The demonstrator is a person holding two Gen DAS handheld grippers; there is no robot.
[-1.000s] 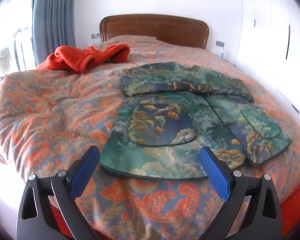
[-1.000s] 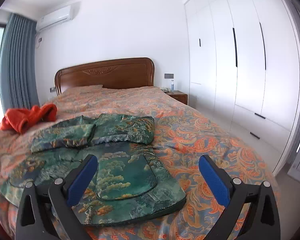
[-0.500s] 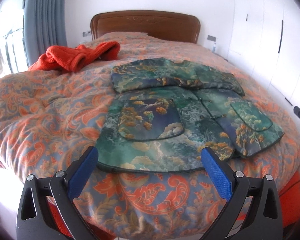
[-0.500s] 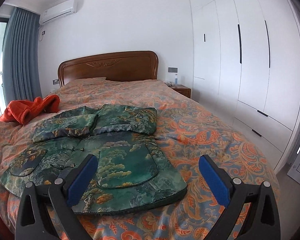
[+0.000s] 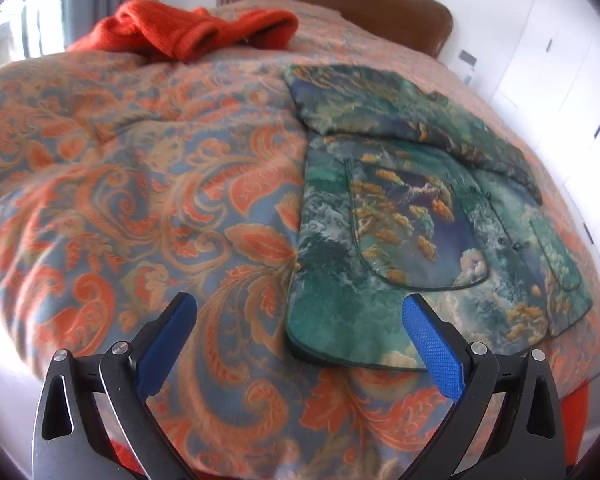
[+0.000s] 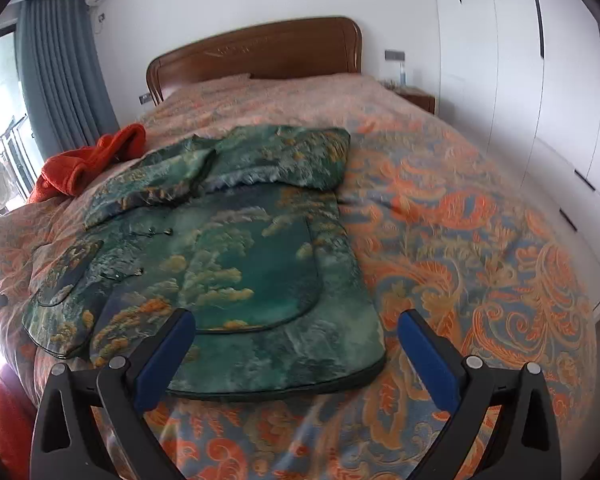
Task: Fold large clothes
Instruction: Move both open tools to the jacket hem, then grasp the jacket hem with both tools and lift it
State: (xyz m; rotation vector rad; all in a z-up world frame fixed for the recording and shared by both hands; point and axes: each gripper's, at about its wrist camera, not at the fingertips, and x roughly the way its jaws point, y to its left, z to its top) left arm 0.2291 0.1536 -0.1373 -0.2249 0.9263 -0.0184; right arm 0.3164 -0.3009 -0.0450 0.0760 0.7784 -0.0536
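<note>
A padded green jacket with a cloud-and-tree print [image 5: 412, 216] [image 6: 228, 256] lies flat on the bed, its sleeves folded across the top and two patch pockets facing up. My left gripper [image 5: 298, 330] hangs open just above the jacket's near left hem corner, blue pads wide apart, nothing between them. My right gripper [image 6: 296, 344] is open too, low over the jacket's near right hem corner, holding nothing.
An orange and blue paisley quilt [image 5: 140, 184] [image 6: 460, 240] covers the bed. A crumpled red sweater [image 5: 188, 32] [image 6: 88, 160] lies at the far left. A wooden headboard [image 6: 260, 52], a grey curtain [image 6: 60, 68] and white wardrobes [image 6: 540, 60] surround the bed.
Both grippers have dropped closer to the bed. The left one has swung left toward the jacket's left hem corner, the right one toward the right hem corner. Both remain open.
</note>
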